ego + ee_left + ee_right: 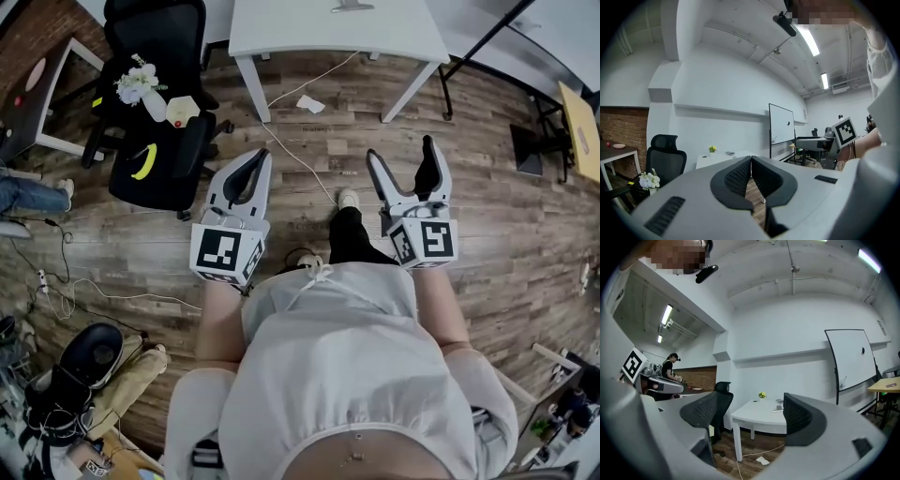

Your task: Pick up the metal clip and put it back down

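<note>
No metal clip shows in any view. In the head view both grippers are held out in front of the person's body, above a wooden floor. My left gripper (259,157) is shut, its black pads meeting with nothing between them (751,164). My right gripper (401,150) stands wide open, and only the room shows between its two black pads (750,416). Both point towards a white table (337,37).
A black office chair (159,141) at the left carries white flowers (139,82) and a banana (142,161). A white cable (302,161) and a scrap of paper (310,104) lie on the floor. A whiteboard (782,124) stands behind the table. Another person (670,366) is far off.
</note>
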The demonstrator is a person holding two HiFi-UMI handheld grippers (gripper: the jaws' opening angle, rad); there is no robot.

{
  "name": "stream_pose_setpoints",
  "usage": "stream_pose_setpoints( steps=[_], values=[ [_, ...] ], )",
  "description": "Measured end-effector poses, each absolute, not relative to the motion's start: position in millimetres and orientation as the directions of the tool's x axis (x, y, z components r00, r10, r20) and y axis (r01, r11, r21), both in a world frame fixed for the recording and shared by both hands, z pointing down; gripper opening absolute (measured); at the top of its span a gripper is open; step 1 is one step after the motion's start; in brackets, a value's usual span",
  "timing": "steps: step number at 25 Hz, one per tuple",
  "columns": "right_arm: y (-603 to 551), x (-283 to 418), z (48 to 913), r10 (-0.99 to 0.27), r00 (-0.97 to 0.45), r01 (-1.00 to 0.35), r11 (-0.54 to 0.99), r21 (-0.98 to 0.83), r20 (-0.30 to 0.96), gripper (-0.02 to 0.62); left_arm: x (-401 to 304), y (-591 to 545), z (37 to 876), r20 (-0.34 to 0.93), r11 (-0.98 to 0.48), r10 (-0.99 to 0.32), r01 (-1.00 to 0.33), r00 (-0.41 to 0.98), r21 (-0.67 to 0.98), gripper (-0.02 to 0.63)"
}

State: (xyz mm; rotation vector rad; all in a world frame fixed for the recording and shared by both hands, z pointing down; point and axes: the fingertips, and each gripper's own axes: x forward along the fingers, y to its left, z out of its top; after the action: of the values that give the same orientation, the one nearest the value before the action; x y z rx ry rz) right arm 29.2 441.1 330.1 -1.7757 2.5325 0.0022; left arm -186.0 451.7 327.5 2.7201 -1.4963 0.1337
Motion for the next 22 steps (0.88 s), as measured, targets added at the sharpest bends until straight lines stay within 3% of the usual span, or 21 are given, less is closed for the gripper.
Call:
stream_pose_setpoints(
  steps=[8,18,22],
  values=[
    [328,64,348,-0.91,-0.415,-0.909,0.416,-0.031,-0.015,0.442,-150,357,335,0.107,-0.47,-0.879,-0.882,0.464,-0.033,0.018],
    [176,156,362,-0.879,-0.473,-0.88,0.474,-0.001,0.059,0.44,-45,214,322,0.065,-0.454,-0.89,-0.891,0.452,-0.02,0.018],
    [134,170,377,-0.865,-0.492,-0.87,0.493,-0.017,0.098,0.439,-17,176,334,0.117,-0.468,-0.881,-0.881,0.459,-0.063,0.018]
  ],
)
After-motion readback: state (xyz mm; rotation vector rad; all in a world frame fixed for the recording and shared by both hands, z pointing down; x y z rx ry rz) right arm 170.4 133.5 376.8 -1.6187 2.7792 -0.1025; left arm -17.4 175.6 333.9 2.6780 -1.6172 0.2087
